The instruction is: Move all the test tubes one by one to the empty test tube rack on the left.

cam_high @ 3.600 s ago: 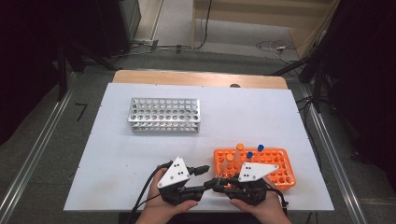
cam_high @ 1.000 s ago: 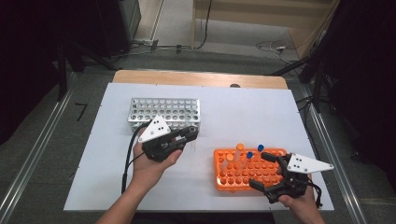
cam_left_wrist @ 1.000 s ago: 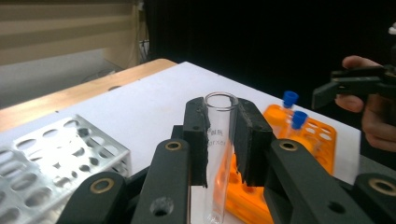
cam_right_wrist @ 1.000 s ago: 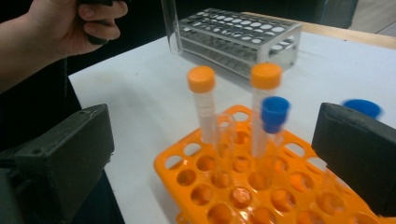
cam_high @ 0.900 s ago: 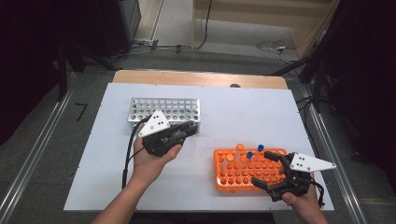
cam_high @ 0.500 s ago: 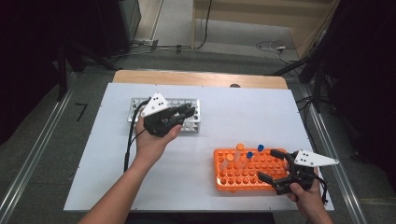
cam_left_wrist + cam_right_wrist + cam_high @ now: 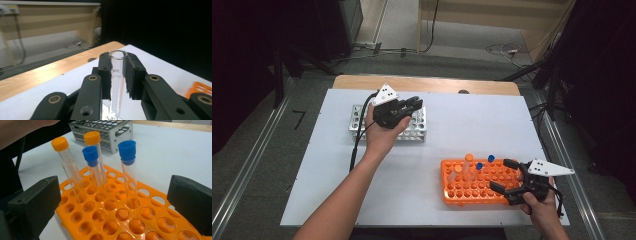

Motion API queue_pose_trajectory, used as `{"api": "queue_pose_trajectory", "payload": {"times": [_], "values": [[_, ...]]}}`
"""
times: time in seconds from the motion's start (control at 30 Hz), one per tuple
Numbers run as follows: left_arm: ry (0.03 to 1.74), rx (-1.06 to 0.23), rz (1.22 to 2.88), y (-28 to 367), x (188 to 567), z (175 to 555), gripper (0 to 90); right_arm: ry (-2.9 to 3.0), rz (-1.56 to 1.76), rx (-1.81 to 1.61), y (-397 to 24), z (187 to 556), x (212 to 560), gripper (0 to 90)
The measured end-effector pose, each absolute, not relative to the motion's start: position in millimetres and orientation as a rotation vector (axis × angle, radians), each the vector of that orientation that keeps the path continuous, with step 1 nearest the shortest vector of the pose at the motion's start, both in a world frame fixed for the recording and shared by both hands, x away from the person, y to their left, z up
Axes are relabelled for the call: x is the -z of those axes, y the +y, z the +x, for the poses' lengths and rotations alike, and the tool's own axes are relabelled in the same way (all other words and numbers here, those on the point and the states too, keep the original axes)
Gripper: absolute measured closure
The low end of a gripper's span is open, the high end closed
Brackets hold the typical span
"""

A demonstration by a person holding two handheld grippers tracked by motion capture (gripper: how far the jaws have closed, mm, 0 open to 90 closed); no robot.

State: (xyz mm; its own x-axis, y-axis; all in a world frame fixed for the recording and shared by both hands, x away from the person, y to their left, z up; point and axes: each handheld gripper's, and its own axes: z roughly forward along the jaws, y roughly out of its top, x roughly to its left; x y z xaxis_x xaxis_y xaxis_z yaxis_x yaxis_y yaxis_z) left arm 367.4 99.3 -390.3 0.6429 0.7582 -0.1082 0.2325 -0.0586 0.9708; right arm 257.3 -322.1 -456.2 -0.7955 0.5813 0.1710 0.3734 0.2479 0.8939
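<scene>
Transfer of an open tube between racks. The left gripper (image 7: 414, 103) is clenched on a clear, uncapped tube (image 7: 117, 75), held upright with its mouth at the top of the pads; in the high view this gripper hangs over the right end of the steel rack (image 7: 360, 119). The right gripper (image 7: 507, 175) stands released, jaws wide, at the right end of the orange rack (image 7: 452, 192), holding nothing. Ahead of its jaws rise four capped tubes: two orange-capped (image 7: 60, 144), two blue-capped (image 7: 127, 149), with an uncapped one in front of the nearer orange cap.

For a clean seating, the tube should probably be kept vertical, its tip centred over one hole, then lowered straight before the pads let go. A tilt would likely catch the tip on the grid.

Hidden or unclear: the tube's lower end runs out of the left gripper view, so its height above the rack cannot be told. The hand covers the holes beneath it in the high view. The printing on the glass is too blurred to read.
</scene>
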Motion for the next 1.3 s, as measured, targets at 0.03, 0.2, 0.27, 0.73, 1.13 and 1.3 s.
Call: {"api": "queue_pose_trajectory", "payload": {"times": [0.03,0.2,0.27,0.73,1.13,1.3], "values": [[0.84,-0.522,1.606,99.6,390.5,370.3,77.0,2.317,0.901,-1.574,-322.2,257.4,456.2,0.0],[0.84,-0.544,1.593,99.1,389.9,382.4,76.9,2.318,0.903,-1.564,-322.1,258.1,456.7,0.0],[0.855,-0.564,1.588,99.3,389.6,387.0,76.9,2.319,0.903,-1.563,-322.1,258.3,456.9,0.0],[0.886,-0.618,1.536,87.4,402.5,420.5,77.0,2.311,0.91,-1.552,-320.9,258.6,457.4,0.0],[0.956,-0.634,1.576,82.7,420.1,432.8,77.0,2.312,0.913,-1.55,-321.5,259.2,457.9,0.0],[0.97,-0.643,1.603,80.0,425.6,431.9,76.9,2.313,0.914,-1.547,-321.3,259.2,458.0,0.0]]}}
